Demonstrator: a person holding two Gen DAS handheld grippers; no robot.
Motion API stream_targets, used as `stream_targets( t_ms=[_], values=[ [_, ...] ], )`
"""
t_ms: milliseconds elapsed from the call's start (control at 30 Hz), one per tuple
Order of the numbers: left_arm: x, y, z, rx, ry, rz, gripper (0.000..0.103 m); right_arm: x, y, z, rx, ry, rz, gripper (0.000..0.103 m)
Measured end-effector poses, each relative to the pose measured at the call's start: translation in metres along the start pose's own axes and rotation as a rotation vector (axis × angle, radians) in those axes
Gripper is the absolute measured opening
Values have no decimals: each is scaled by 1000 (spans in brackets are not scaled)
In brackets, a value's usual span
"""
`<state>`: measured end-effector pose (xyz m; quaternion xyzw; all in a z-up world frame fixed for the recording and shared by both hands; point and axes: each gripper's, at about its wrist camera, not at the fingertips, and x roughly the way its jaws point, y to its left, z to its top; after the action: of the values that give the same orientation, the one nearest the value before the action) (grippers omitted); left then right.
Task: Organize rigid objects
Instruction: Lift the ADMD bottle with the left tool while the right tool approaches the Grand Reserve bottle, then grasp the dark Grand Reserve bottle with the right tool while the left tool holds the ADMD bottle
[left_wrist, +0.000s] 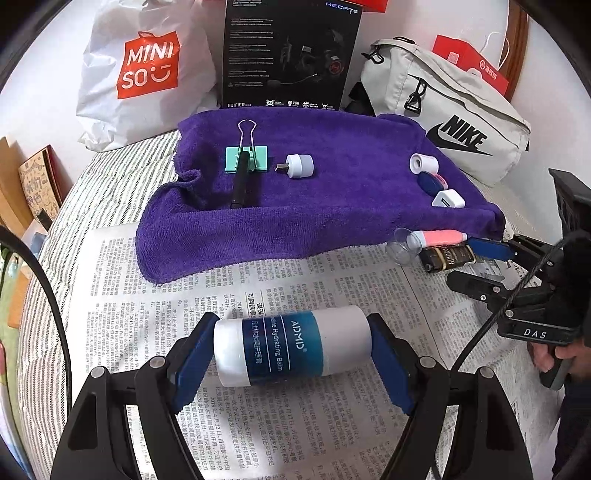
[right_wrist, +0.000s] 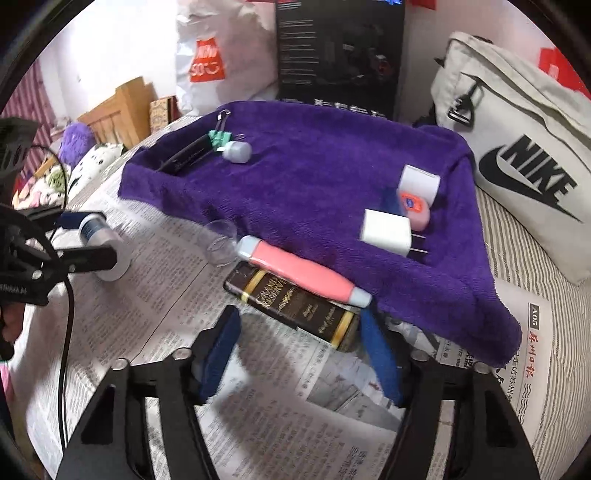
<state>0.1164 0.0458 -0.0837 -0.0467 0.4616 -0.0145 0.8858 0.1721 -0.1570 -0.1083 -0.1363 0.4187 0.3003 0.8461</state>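
My left gripper (left_wrist: 291, 343) is shut on a white and blue balm bottle (left_wrist: 291, 345), which lies crosswise with a blue pad on each end, just above the newspaper (left_wrist: 155, 317). The right wrist view shows that bottle (right_wrist: 101, 240) at the far left. My right gripper (right_wrist: 299, 325) is open and low over the paper. The near end of a dark box with gold bands (right_wrist: 291, 302) lies between its tips: the right pad is at the box's corner and the left pad stands apart. A pink tube (right_wrist: 299, 269) and a clear cap (right_wrist: 221, 240) lie beside the box, at the edge of the purple towel (right_wrist: 314, 177).
On the towel (left_wrist: 332, 214) lie a mint binder clip (left_wrist: 246, 157), a black pen (left_wrist: 242, 181), a white-grey adapter (left_wrist: 300, 166), a white roll (left_wrist: 424, 163) and a white charger (left_wrist: 448, 199). Behind stand a Miniso bag (left_wrist: 144, 70), a black headset box (left_wrist: 291, 55) and a Nike bag (left_wrist: 450, 118).
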Motion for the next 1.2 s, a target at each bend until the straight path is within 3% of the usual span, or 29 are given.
stream_targets(
  t_ms=[67, 167, 533, 700, 933, 1200],
  values=[
    [0, 0, 0, 4, 2, 2, 79, -5, 6, -3, -34, 12, 28, 52],
    [0, 1, 0, 3, 2, -2, 79, -10, 19, -7, -87, 32, 72, 50],
    [0, 2, 0, -7, 6, -11, 79, 2, 22, 6, -113, 27, 56, 50],
    [0, 2, 0, -7, 8, -11, 79, 3, 34, 6, -154, 12, 73, 32],
    [1, 3, 0, -17, 6, -12, 79, -13, 13, -6, -15, 95, -26, 25],
    [0, 1, 0, -19, 9, -4, 79, -21, 13, -19, 9, 133, -37, 26]
  ],
)
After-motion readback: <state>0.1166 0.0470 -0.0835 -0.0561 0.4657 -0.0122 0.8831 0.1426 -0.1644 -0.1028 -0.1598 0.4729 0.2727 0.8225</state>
